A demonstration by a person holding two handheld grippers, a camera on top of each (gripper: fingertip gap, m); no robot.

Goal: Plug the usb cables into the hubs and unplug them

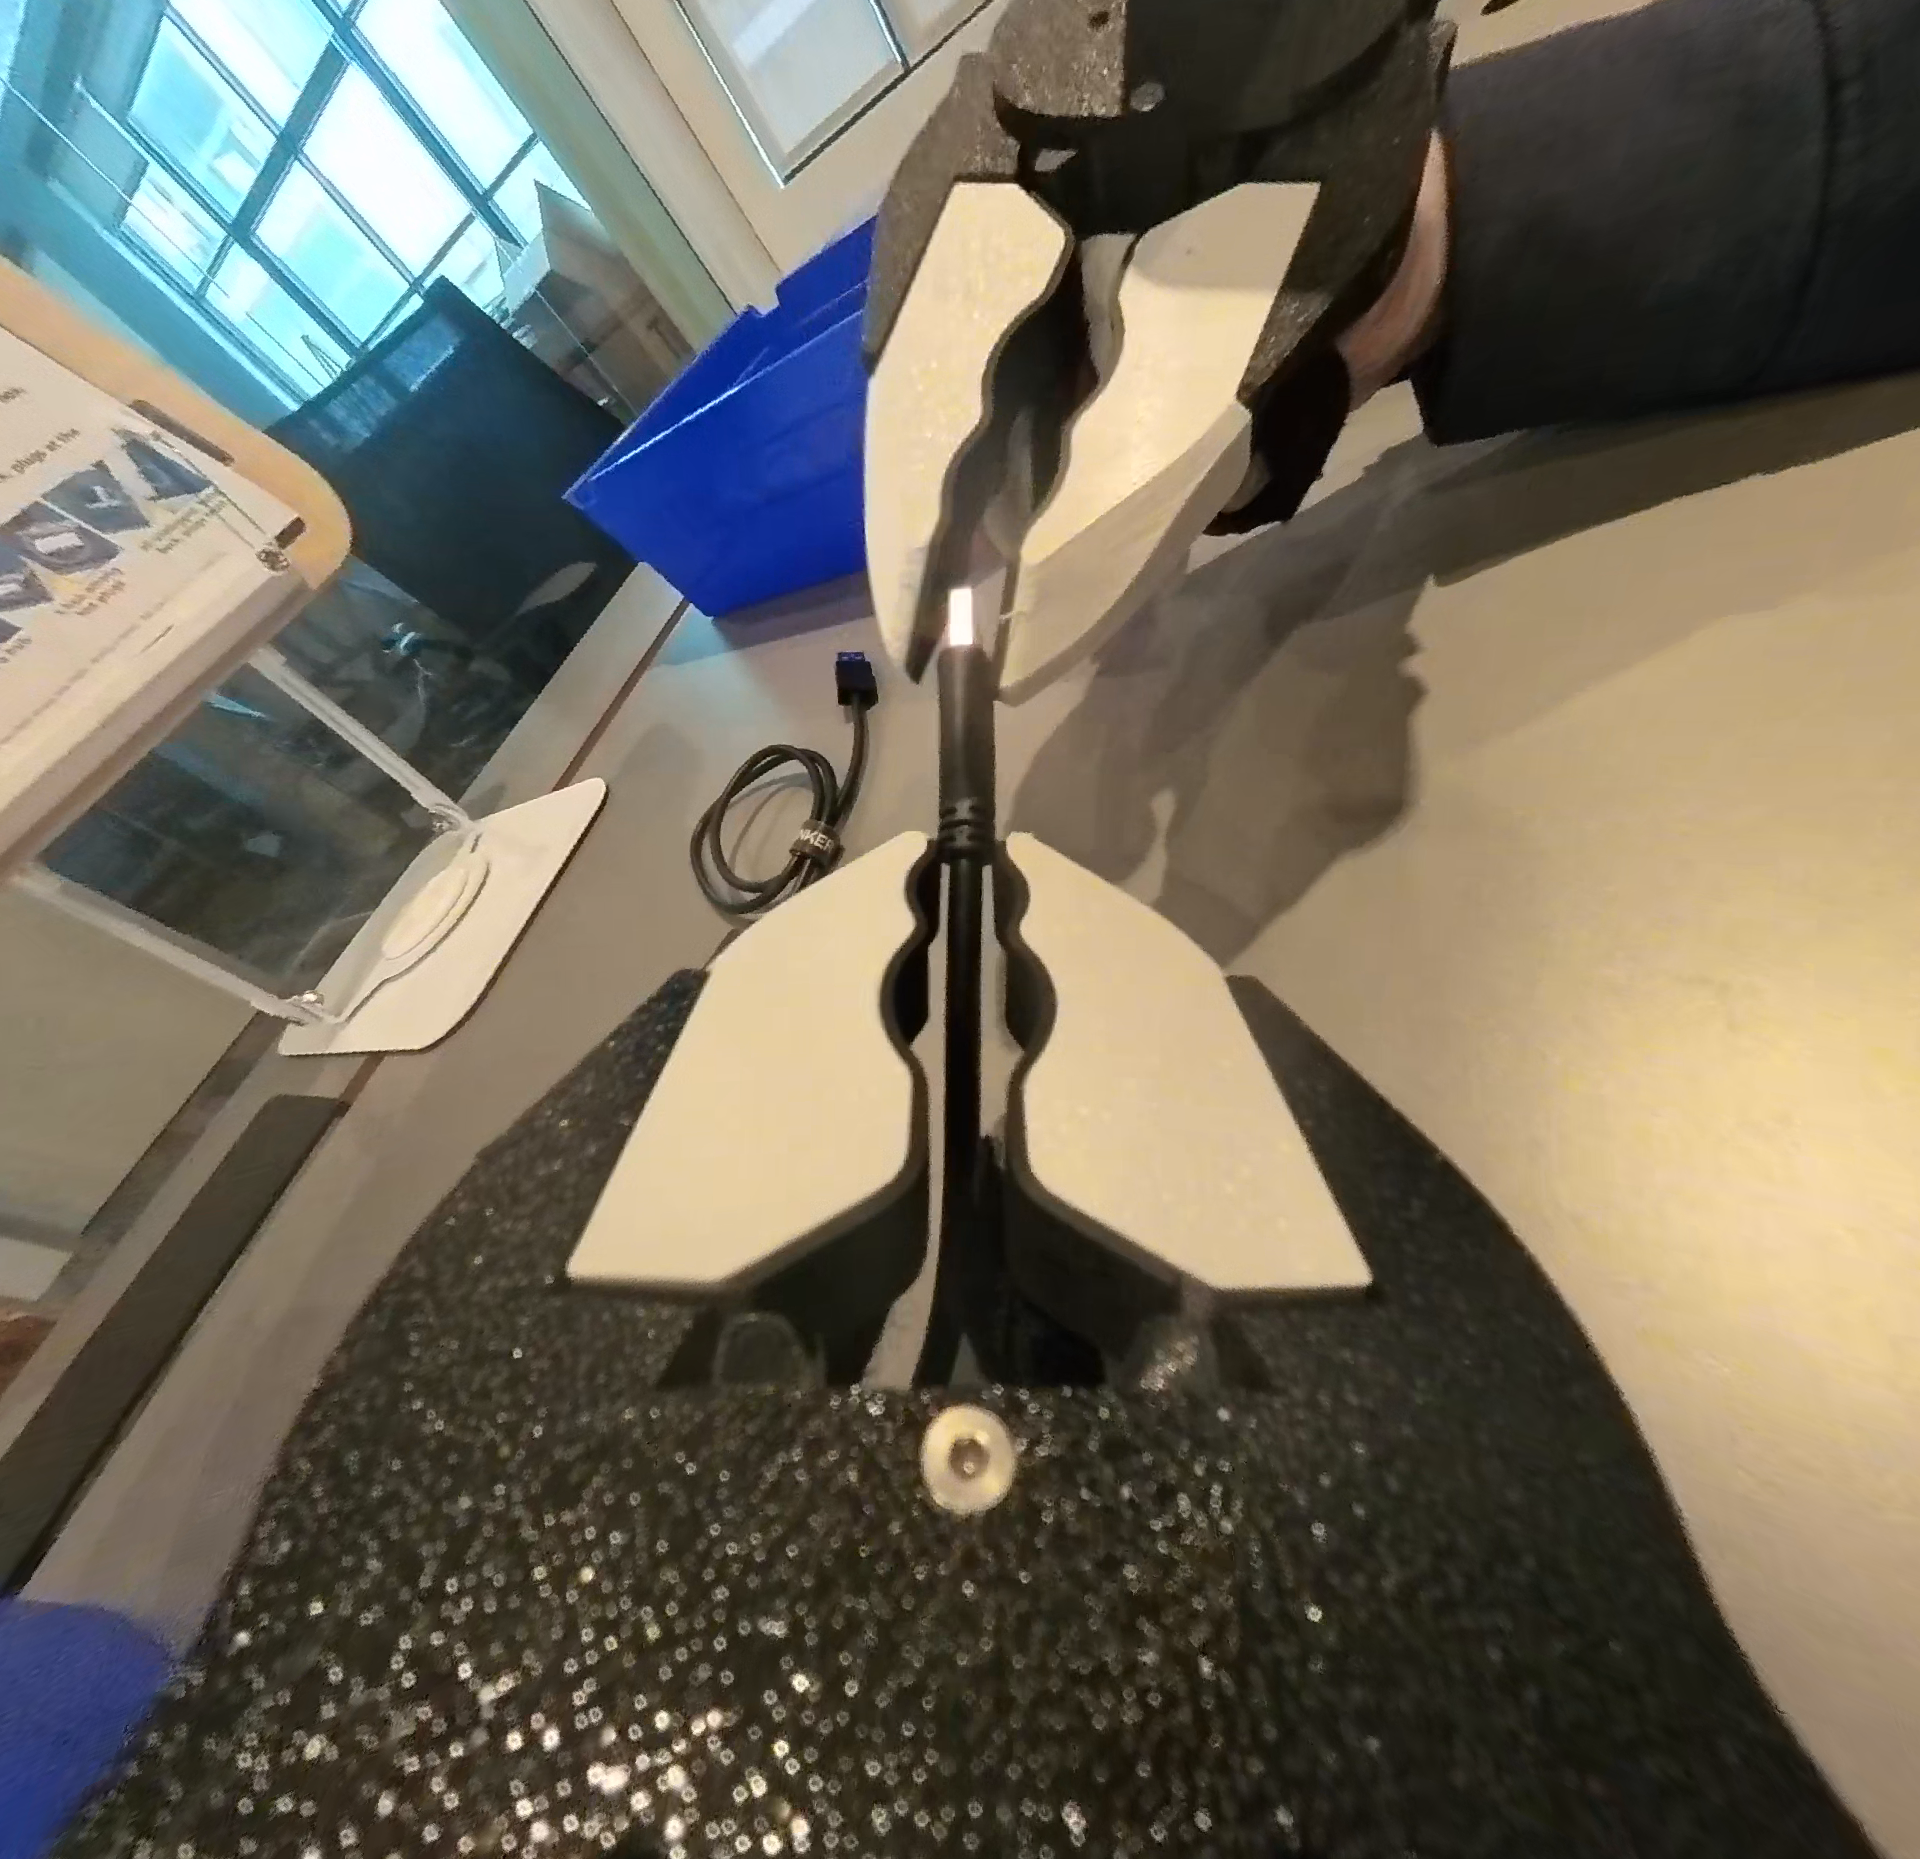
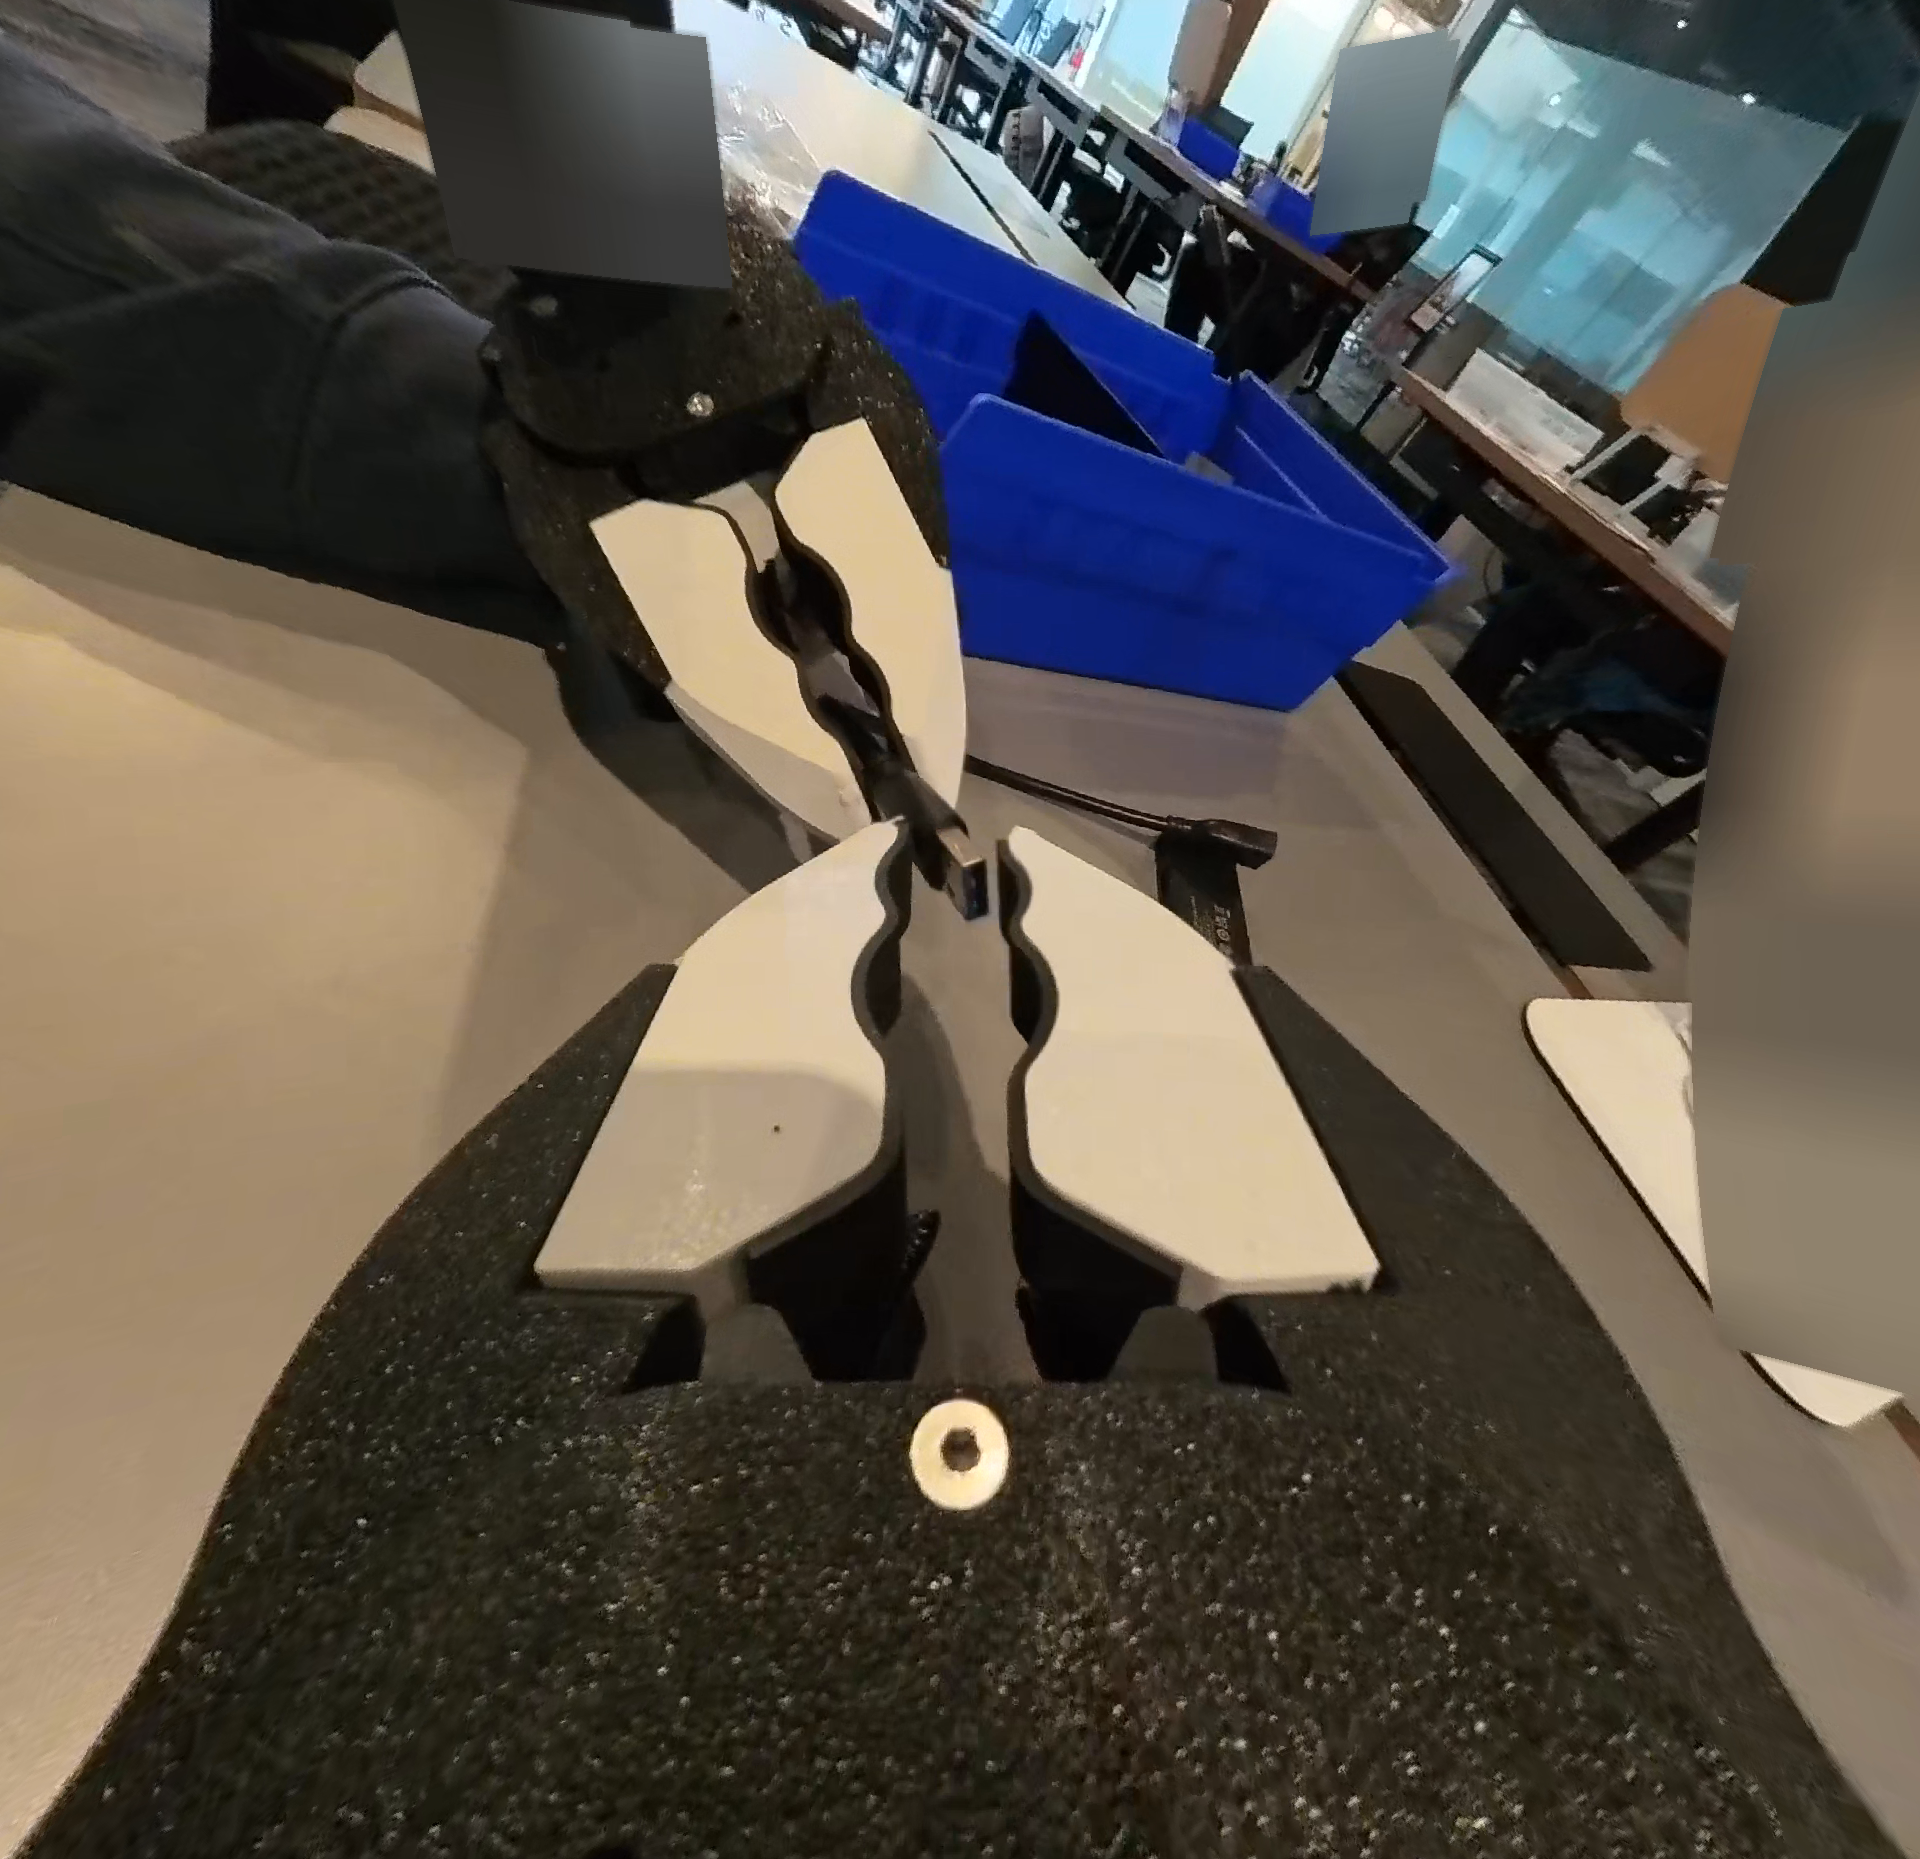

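My left gripper (image 1: 964, 853) is shut on a black USB cable (image 1: 961, 978) that runs up between its fingers. The cable's plug (image 1: 962, 666) sticks out past the tips, with its metal end lit. My right gripper (image 1: 961, 656) comes from above, open, with its tips on either side of that plug. In the right wrist view the plug (image 2: 948, 869) points down into the gap at the right gripper's tips (image 2: 951, 848), held by the left gripper (image 2: 914, 781). A black hub (image 2: 1210, 905) with a short lead lies on the table just beyond.
A second, coiled black cable (image 1: 774, 833) with a blue-tipped plug lies on the grey table (image 1: 1558, 978). Blue bins (image 2: 1143, 562) stand behind the grippers. A sign stand (image 1: 156, 521) on a white base (image 1: 447, 916) is at the table's left edge. Sleeved arms hold both grippers.
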